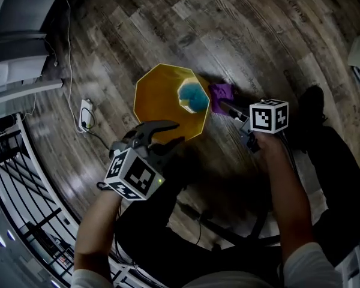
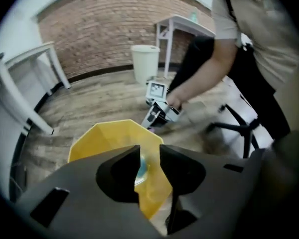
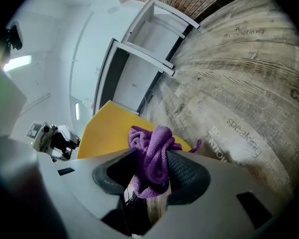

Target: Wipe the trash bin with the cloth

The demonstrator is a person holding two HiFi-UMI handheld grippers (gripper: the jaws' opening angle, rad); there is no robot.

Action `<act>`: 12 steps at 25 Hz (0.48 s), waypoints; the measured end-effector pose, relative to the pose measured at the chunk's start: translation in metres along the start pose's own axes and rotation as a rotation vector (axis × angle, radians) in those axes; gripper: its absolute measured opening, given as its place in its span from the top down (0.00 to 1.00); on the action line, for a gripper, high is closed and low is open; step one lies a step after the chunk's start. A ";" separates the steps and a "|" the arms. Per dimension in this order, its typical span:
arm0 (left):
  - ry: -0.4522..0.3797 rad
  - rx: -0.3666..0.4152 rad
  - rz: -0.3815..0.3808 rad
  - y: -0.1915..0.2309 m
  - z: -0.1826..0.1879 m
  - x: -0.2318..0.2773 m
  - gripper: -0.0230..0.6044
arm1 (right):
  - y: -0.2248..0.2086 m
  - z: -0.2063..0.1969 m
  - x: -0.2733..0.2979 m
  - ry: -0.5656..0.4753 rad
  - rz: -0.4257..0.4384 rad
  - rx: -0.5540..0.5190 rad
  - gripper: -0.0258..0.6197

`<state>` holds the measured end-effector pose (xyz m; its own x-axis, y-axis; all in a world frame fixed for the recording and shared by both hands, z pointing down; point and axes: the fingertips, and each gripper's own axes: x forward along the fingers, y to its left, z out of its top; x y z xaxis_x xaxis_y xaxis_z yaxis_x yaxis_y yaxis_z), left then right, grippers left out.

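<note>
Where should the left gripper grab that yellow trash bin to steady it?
Grip the yellow trash bin by its thin top rim, nearest side, from above: one jaw inside, one outside. Its upright, flat-sided body looks too wide for the left gripper, and the right gripper holds the purple cloth beside it.

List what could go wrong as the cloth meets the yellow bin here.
1. The trash bin stands free on the floor. The left gripper has its jaws apart at the near rim, not clamped on it, so a push from the cloth side could slide or tip the bin.
2. The purple cloth is bunched in the right gripper, with a loose tail sticking out. It may snag on the rim or pull free.
</note>
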<state>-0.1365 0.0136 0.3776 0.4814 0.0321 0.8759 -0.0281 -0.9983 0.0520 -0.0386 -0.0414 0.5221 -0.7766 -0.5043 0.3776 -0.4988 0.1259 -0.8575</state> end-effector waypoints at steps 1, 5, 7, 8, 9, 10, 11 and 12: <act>-0.036 -0.072 0.036 0.003 0.001 0.009 0.78 | -0.002 -0.001 0.001 0.010 -0.001 -0.008 0.67; -0.026 -0.177 -0.004 -0.006 -0.011 0.026 0.75 | -0.001 0.004 -0.003 0.007 0.001 -0.040 0.67; -0.024 -0.194 -0.024 -0.011 -0.015 0.029 0.75 | 0.004 0.005 -0.006 -0.012 0.021 -0.035 0.67; -0.018 -0.197 -0.048 -0.015 -0.018 0.033 0.75 | 0.007 0.005 -0.008 -0.024 0.034 -0.030 0.67; -0.003 -0.187 -0.081 -0.021 -0.022 0.040 0.75 | 0.009 0.006 -0.010 -0.037 0.047 -0.021 0.67; 0.021 -0.165 -0.113 -0.026 -0.026 0.047 0.75 | 0.010 0.006 -0.010 -0.048 0.058 -0.011 0.67; 0.049 -0.138 -0.133 -0.031 -0.030 0.053 0.75 | 0.009 0.006 -0.009 -0.054 0.064 -0.002 0.67; 0.075 -0.110 -0.142 -0.033 -0.034 0.058 0.75 | 0.006 0.004 -0.006 -0.052 0.063 0.004 0.67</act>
<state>-0.1373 0.0499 0.4429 0.4210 0.1799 0.8890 -0.0622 -0.9721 0.2262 -0.0349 -0.0412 0.5129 -0.7853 -0.5395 0.3037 -0.4477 0.1559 -0.8805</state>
